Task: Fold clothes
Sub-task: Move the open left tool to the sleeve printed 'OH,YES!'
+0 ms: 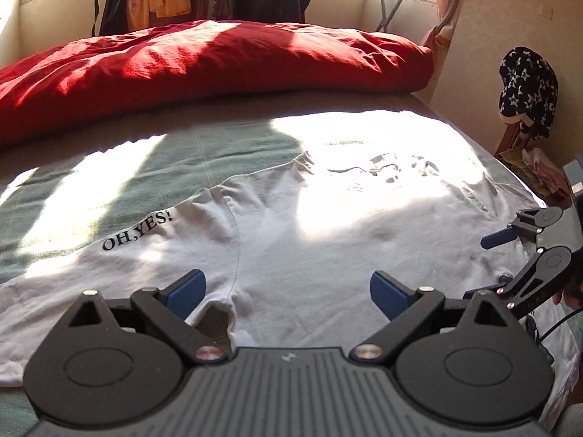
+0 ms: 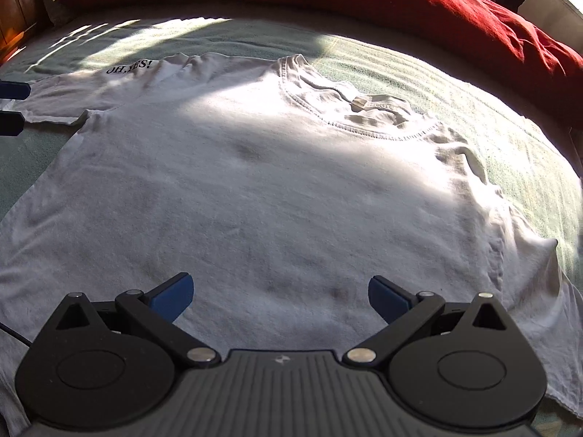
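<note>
A white T-shirt (image 2: 255, 189) lies spread flat, front up, on a pale green bed cover (image 2: 510, 138), its collar (image 2: 349, 109) toward the far edge of the bed and its hem toward the near edge. At the far left, seen from the right wrist camera, one short sleeve (image 2: 73, 98) stretches toward the left edge of the bed, with the black words "OH,YES!" (image 2: 128, 66) printed along its far side. The left gripper (image 1: 288, 293) hangs over that sleeve where it joins the body, at the underarm seam; its blue-padded fingers (image 1: 187, 291) stand wide apart with nothing between them, and whether the pads touch the cloth cannot be told. In the right wrist view only its two blue fingertips show at the left edge of the frame, just beside the sleeve hem. Across the middle, the chest of the shirt is half in bright sun and half in shadow, with a few faint grey marks on the fabric. Further right, the right gripper (image 2: 280, 295) hovers over the lower part of the shirt near the hem, its fingers (image 2: 388, 300) likewise spread wide and empty. The right sleeve (image 2: 524, 255) lies rumpled near the right edge of the bed. Along the far edge of the bed runs a bulky red duvet (image 1: 204, 62).
</note>
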`<state>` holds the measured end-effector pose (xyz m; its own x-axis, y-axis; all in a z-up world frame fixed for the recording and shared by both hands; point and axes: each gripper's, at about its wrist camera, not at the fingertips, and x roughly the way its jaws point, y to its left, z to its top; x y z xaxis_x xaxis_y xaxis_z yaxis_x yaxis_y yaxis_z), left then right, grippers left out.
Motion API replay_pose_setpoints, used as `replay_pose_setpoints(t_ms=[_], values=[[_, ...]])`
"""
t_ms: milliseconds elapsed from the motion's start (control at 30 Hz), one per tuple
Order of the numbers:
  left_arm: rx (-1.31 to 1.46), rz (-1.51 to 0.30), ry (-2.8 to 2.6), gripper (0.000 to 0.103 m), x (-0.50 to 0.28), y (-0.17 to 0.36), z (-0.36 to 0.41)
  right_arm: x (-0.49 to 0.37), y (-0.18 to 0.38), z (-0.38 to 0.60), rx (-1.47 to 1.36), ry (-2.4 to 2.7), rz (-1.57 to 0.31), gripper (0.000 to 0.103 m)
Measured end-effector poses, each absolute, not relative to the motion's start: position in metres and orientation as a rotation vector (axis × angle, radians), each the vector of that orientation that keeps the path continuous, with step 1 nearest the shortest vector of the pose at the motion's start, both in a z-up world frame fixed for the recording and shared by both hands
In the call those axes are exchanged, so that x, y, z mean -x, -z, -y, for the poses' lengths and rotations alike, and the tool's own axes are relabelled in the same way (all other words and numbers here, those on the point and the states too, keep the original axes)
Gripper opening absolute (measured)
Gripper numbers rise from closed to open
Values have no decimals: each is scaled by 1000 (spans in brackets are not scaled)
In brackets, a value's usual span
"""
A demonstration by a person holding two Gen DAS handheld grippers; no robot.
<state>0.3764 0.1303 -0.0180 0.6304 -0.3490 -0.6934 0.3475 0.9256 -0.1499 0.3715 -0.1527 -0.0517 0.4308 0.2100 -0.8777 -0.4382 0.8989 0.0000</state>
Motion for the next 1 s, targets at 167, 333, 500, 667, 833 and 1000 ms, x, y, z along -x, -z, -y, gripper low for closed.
replay_pose_setpoints(t_ms=[167, 333, 500, 667, 833, 1000], values=[[98, -904, 364, 96, -429, 60, -111, -367, 63, 158, 214, -391, -1035, 103], [194, -989, 232, 96, -432, 81, -140, -362, 73, 162, 187, -373, -1017, 103], [159, -1057, 148, 96, -412, 80, -163, -364, 76, 163, 181, -373, -1028, 103], [159, -1070, 102, 96, -410, 68, -173, -368, 76, 161, 186, -374, -1050, 103], [160, -999, 133, 96, -439, 52, -166, -368, 77, 161, 191, -377, -1052, 103], [172, -986, 182, 96, -477, 55, -153, -366, 77, 160, 196, -374, -1039, 103]])
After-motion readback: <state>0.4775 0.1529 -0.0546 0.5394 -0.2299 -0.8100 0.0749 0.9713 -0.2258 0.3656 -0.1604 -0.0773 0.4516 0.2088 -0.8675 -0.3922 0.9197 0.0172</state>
